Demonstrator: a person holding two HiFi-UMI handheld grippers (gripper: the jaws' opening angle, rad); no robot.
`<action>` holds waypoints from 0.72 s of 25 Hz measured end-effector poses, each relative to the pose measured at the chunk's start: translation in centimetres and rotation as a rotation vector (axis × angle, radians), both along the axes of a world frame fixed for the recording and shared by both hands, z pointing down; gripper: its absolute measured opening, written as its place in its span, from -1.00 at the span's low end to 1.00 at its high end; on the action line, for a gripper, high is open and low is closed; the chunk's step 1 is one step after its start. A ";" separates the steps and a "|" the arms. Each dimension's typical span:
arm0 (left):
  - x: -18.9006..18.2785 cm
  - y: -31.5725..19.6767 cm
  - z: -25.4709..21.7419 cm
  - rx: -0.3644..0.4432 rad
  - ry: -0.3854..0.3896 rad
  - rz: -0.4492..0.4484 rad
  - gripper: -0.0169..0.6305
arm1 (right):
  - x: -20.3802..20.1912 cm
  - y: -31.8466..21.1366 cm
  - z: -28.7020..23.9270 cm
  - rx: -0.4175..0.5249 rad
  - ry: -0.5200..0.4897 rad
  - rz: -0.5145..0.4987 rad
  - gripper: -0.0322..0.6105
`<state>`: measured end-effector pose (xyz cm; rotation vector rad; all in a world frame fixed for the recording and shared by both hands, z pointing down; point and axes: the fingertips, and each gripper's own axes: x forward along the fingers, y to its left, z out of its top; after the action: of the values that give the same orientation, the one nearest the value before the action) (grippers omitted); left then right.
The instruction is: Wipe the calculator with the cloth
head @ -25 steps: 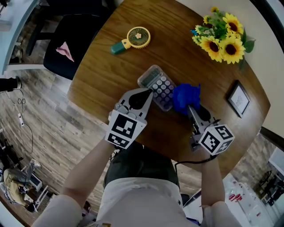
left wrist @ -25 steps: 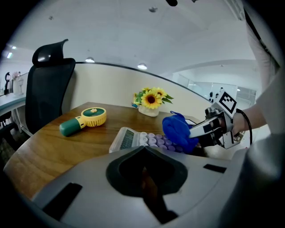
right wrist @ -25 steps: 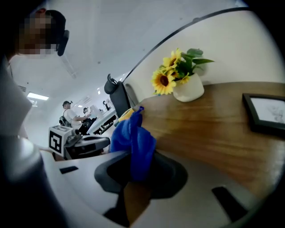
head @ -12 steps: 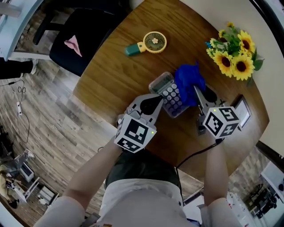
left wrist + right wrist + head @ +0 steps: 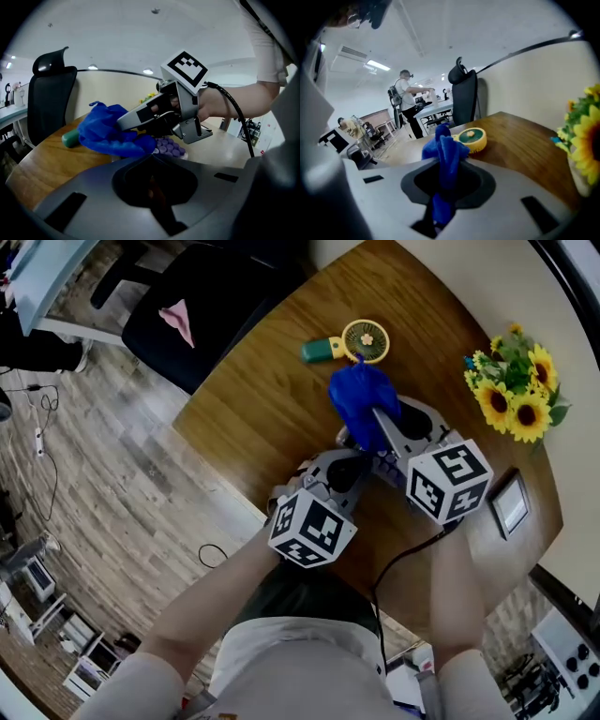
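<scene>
**A:** What sort of place is this?

**B:** An open office. Behind the round wooden table (image 5: 272, 399) stands a black office chair (image 5: 234, 296). Further back are white desks (image 5: 436, 108) with more chairs.

**A:** Anything else?

**B:** Strip lights (image 5: 377, 64) in the ceiling, cables (image 5: 41, 437) on the wood-look floor, and 1 person (image 5: 405, 101) standing at a desk.

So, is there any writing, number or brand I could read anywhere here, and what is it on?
No text here can be read.
On the calculator: purple keys, their markings too small and blurred to read.
In the framed picture: contents too small to read.
On the marker cubes: black-and-white square patterns only, no letters or digits.
On the hand fan: no words visible.
</scene>
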<state>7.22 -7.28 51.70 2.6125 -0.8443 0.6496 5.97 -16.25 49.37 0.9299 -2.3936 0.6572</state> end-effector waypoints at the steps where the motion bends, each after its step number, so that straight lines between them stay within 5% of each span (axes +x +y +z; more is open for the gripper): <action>1: 0.1 0.0 0.0 0.000 0.000 0.000 -0.94 | -1.0 0.5 -0.2 0.002 0.006 -0.042 -0.68; 6: 0.2 -0.1 -0.1 -0.001 0.002 -0.001 -0.94 | -3.5 2.2 -0.4 0.016 0.039 -0.149 -0.68; 18: -0.2 0.0 -0.1 -0.042 0.015 -0.013 -0.94 | 3.7 3.1 0.5 0.030 0.206 -0.018 -0.69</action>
<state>7.07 -7.24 51.64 2.5697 -0.8329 0.6360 9.66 -13.18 49.85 0.9390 -2.2322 0.4945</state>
